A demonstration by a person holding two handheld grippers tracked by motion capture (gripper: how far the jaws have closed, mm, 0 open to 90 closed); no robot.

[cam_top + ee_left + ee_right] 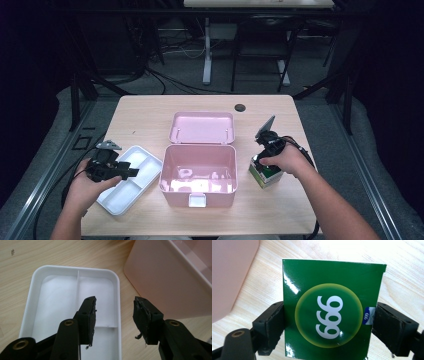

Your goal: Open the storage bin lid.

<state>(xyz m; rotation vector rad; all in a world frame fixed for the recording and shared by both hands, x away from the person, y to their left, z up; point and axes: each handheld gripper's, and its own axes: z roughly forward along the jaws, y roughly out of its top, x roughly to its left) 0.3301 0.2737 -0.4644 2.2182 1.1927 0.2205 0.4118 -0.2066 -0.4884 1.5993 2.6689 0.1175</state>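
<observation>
Here, in the high view, the right gripper (265, 159) is reaching down onto a green box (266, 175) standing on the desk (150, 112), just right of the open pink case (199, 174), while the left gripper (131, 172) is hovering over a white tray (131, 180). In the left gripper view, its jaws are standing spread above the tray (32, 290). In the right gripper view, the jaws are pinching the box (329, 307) by both sides.

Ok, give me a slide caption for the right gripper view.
Right gripper clamping a green box marked 999 above the wooden table, pink case alongside.
</observation>
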